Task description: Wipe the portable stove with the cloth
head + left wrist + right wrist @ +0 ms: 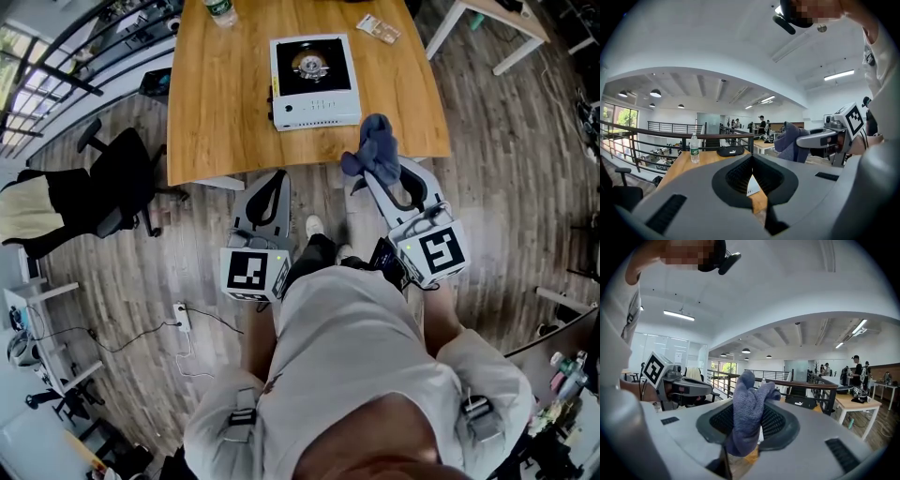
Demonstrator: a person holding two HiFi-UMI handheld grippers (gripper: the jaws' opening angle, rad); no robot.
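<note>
Portable stove point(315, 80), white with a black top and a round burner in its middle, stood on the wooden surface point(216, 112), nearer the far side than the edge in front of us. Nothing touched it. We held the cloth point(373, 150), a blue-grey knitted one, in the right claw point(382, 180), whose two halves were clamped on its middle. One bunch stood up above the tips and a fold hung below them. From the head view the cloth showed against the near edge of the surface, short of the stove's front right corner and apart from it. The left claw point(280, 176) was closed, tip against tip, with nothing between, and it reached toward the same near edge, to the left of the stove. Both claws pointed forward, almost level, side by side and apart from each other. A water bottle point(219, 9) stood at the far edge of the surface and a small packet point(378, 29) lay to its right. A black office chair point(122, 183) stood on the plank floor to our left.
</note>
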